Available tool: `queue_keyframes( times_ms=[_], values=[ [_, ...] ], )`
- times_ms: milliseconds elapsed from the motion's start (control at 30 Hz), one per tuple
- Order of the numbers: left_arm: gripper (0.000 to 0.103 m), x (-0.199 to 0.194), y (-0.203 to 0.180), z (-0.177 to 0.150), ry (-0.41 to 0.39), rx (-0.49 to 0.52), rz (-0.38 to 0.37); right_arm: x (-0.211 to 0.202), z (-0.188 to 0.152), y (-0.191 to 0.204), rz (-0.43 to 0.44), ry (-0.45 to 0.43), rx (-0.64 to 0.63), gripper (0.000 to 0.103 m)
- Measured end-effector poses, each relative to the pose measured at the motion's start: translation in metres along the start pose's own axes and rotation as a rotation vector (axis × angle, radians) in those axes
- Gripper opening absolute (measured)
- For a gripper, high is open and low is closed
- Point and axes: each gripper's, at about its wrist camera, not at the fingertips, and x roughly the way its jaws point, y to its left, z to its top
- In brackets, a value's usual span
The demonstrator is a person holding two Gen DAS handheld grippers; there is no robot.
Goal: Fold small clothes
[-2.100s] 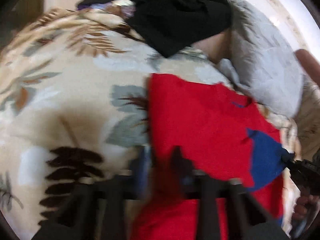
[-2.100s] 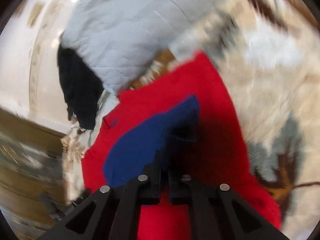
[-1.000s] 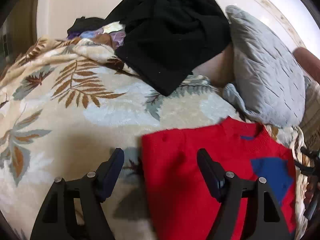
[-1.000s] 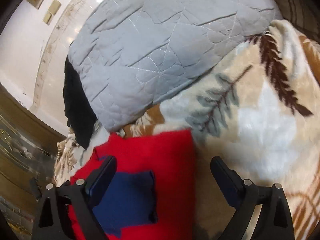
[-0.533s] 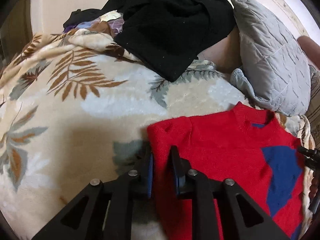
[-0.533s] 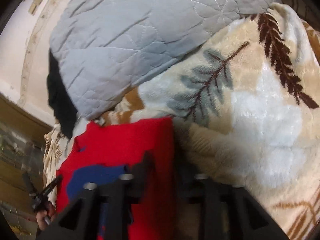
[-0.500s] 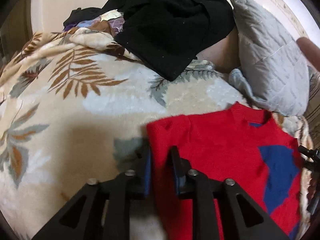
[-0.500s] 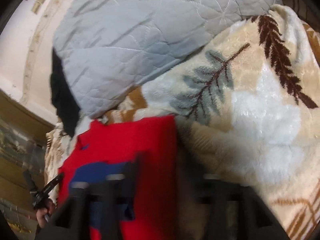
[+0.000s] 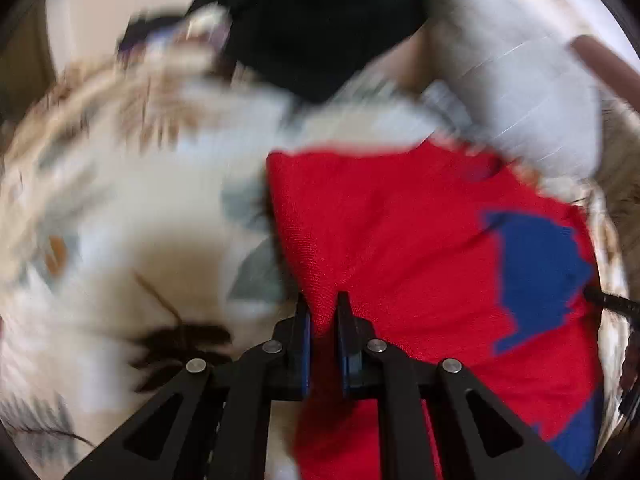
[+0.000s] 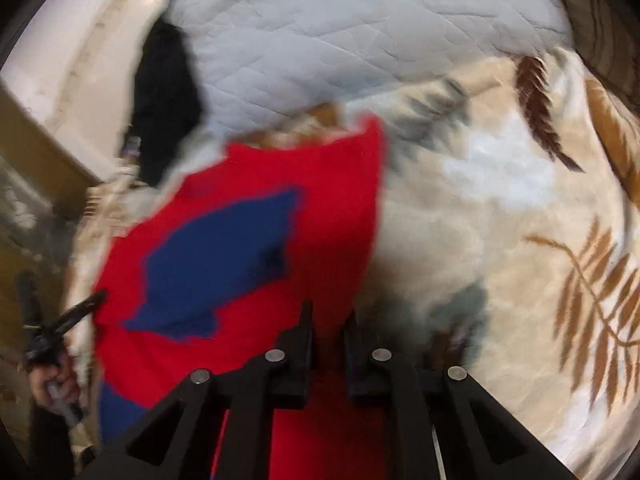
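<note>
A red sweater (image 9: 400, 240) with a blue patch (image 9: 536, 272) lies spread on a leaf-print blanket (image 9: 120, 220). My left gripper (image 9: 322, 308) pinches the sweater's left edge; its jaws are closing, with red knit bunched between the pads. In the right wrist view the same sweater (image 10: 328, 208) shows its blue patch (image 10: 224, 264) to the left. My right gripper (image 10: 329, 320) sits on the sweater's right edge, jaws closing with red fabric between them. Both views are blurred by motion.
A grey quilted pillow (image 9: 532, 92) (image 10: 360, 28) lies beyond the sweater. A black garment (image 9: 320, 20) (image 10: 164, 100) is heaped at the far side of the blanket (image 10: 500, 220). A hand holding the other gripper (image 10: 52, 336) shows at the left edge.
Both grippers went from wide open to closed on the sweater's side edges. Both have moved, and the sweater now fills more of each view, its pinched edges drawn up.
</note>
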Motion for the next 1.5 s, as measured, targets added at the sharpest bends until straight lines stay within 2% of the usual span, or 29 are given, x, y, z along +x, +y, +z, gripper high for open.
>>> queue_keyframes(
  times_ms=[33, 67, 133, 167, 200, 233, 267, 300, 333, 367, 400, 433, 467, 533, 600, 667, 700, 733, 767, 833, 900, 1033, 1100, 1133, 1200, 1233, 1300, 1433, 1500],
  values=[
    [0.014, 0.0, 0.001, -0.003, -0.028, 0.008, -0.004, 0.002, 0.001, -0.002, 0.031, -0.023, 0.025, 0.015],
    [0.015, -0.005, 0.001, -0.002, -0.036, 0.005, -0.005, -0.005, 0.0, -0.004, 0.074, -0.052, 0.049, 0.024],
    [0.019, -0.018, 0.0, 0.0, -0.045, 0.003, -0.003, -0.019, -0.005, -0.005, 0.093, -0.092, 0.049, 0.059],
    [0.022, -0.022, 0.001, -0.002, -0.053, 0.005, -0.006, -0.027, -0.008, -0.005, 0.095, -0.118, 0.037, 0.089],
    [0.025, -0.031, 0.001, -0.006, -0.077, 0.004, -0.014, -0.033, -0.011, -0.006, 0.088, -0.144, 0.032, 0.09],
    [0.04, -0.035, 0.001, -0.01, -0.095, 0.006, -0.03, -0.037, -0.013, -0.007, 0.093, -0.153, 0.034, 0.09],
    [0.066, -0.039, 0.0, -0.016, -0.114, 0.005, -0.048, -0.035, -0.015, -0.009, 0.112, -0.148, 0.044, 0.09],
    [0.076, -0.036, 0.0, -0.02, -0.128, 0.005, -0.044, -0.035, -0.017, -0.015, 0.12, -0.139, 0.054, 0.089],
    [0.072, -0.028, -0.001, -0.022, -0.125, 0.017, -0.019, -0.025, -0.017, -0.014, 0.118, -0.116, 0.055, 0.088],
    [0.036, -0.013, -0.003, -0.023, -0.068, 0.046, 0.031, -0.015, -0.018, -0.009, 0.09, -0.089, 0.018, 0.062],
    [0.035, -0.007, -0.001, -0.025, -0.058, 0.035, 0.025, -0.016, -0.021, -0.003, 0.013, -0.07, -0.015, 0.018],
    [0.017, -0.014, 0.001, -0.022, -0.063, 0.002, 0.009, -0.022, -0.02, 0.002, 0.02, -0.057, 0.0, 0.017],
    [0.015, -0.023, -0.001, -0.02, -0.075, 0.0, 0.007, -0.034, -0.02, 0.011, 0.011, -0.08, -0.028, 0.015],
    [0.015, -0.033, -0.008, -0.021, -0.12, 0.047, 0.018, -0.047, -0.02, 0.024, -0.043, -0.128, -0.096, 0.015],
    [0.016, -0.007, -0.002, -0.023, -0.045, 0.031, 0.033, -0.017, -0.015, 0.011, -0.079, -0.017, -0.067, 0.018],
    [0.023, -0.007, 0.0, -0.023, -0.073, 0.018, 0.033, -0.015, -0.015, 0.0, -0.001, -0.07, 0.012, 0.024],
    [0.026, -0.015, -0.002, -0.023, -0.066, 0.011, 0.033, -0.017, -0.015, 0.001, 0.015, -0.079, 0.029, 0.04],
    [0.038, -0.023, -0.002, -0.024, -0.061, 0.014, 0.02, -0.024, -0.018, 0.0, 0.039, -0.089, 0.034, 0.058],
    [0.045, -0.03, -0.001, -0.027, -0.065, 0.019, 0.004, -0.033, -0.024, 0.002, 0.04, -0.107, 0.015, 0.085],
    [0.046, -0.048, 0.005, -0.039, -0.095, 0.018, -0.02, -0.046, -0.034, 0.003, 0.031, -0.104, 0.01, 0.085],
    [0.05, -0.057, 0.013, -0.046, -0.107, 0.0, -0.038, -0.063, -0.043, 0.01, 0.13, -0.084, 0.027, 0.085],
    [0.056, -0.059, 0.009, -0.05, -0.089, -0.058, 0.05, -0.089, -0.049, 0.085, 0.286, -0.147, -0.151, 0.085],
    [0.056, -0.064, 0.011, -0.058, -0.05, -0.094, 0.09, -0.086, -0.056, 0.117, 0.252, -0.081, -0.234, 0.084],
    [0.056, -0.073, 0.016, -0.066, -0.066, -0.1, 0.07, -0.092, -0.063, 0.126, 0.24, -0.085, -0.235, 0.085],
    [0.058, -0.095, 0.024, -0.085, -0.121, -0.088, 0.071, -0.116, -0.084, 0.136, 0.333, -0.122, -0.324, 0.085],
    [0.066, -0.105, 0.029, -0.097, -0.128, -0.086, 0.096, -0.128, -0.1, 0.136, 0.336, -0.153, -0.374, 0.085],
    [0.077, -0.122, 0.041, -0.125, -0.151, -0.113, 0.107, -0.136, -0.127, 0.112, 0.261, -0.16, -0.365, 0.085],
    [0.077, -0.137, 0.06, -0.184, -0.087, -0.179, -0.001, -0.131, -0.183, 0.007, 0.159, -0.063, -0.072, 0.085],
    [0.077, -0.142, 0.061, -0.218, -0.058, -0.19, -0.061, -0.137, -0.212, -0.029, 0.126, -0.034, -0.001, 0.085]
  ],
)
